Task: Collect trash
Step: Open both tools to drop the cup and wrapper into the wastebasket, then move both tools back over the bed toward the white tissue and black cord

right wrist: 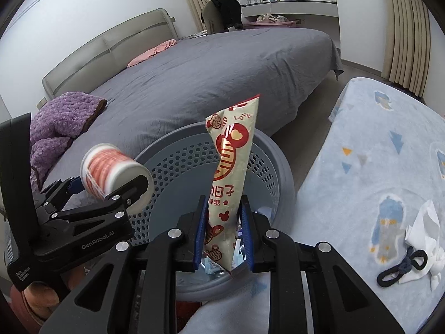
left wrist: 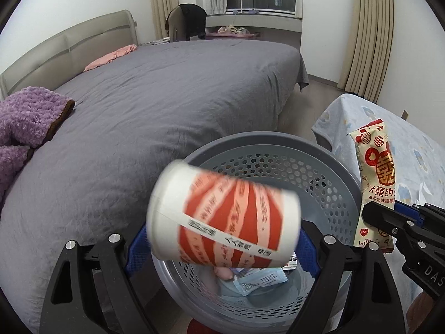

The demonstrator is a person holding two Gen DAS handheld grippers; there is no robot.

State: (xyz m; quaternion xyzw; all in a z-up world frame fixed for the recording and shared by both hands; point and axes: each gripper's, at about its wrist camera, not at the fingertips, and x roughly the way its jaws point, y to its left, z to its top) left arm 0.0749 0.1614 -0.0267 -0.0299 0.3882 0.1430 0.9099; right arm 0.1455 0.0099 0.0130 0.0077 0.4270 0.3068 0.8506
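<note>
A grey perforated basket (left wrist: 328, 172) stands between the bed and a covered table; it also shows in the right wrist view (right wrist: 172, 161). Paper and packet trash (left wrist: 250, 278) lies at its bottom. My left gripper (left wrist: 219, 245) is spread wide. A red-and-white paper cup (left wrist: 225, 217) lies sideways between its fingers over the basket, blurred; the right wrist view shows the cup (right wrist: 111, 172) at the left fingers (right wrist: 133, 186). My right gripper (right wrist: 224, 236) is shut on a cream-and-red candy wrapper (right wrist: 230, 167), upright over the basket rim; it also shows in the left wrist view (left wrist: 375, 183).
A grey bed (left wrist: 167, 105) with a purple blanket (left wrist: 25, 119) lies to the left. A table with a light blue cloth (right wrist: 389, 167) is to the right, with crumpled white tissue (right wrist: 425, 236) and a dark hair tie (right wrist: 400, 270) on it.
</note>
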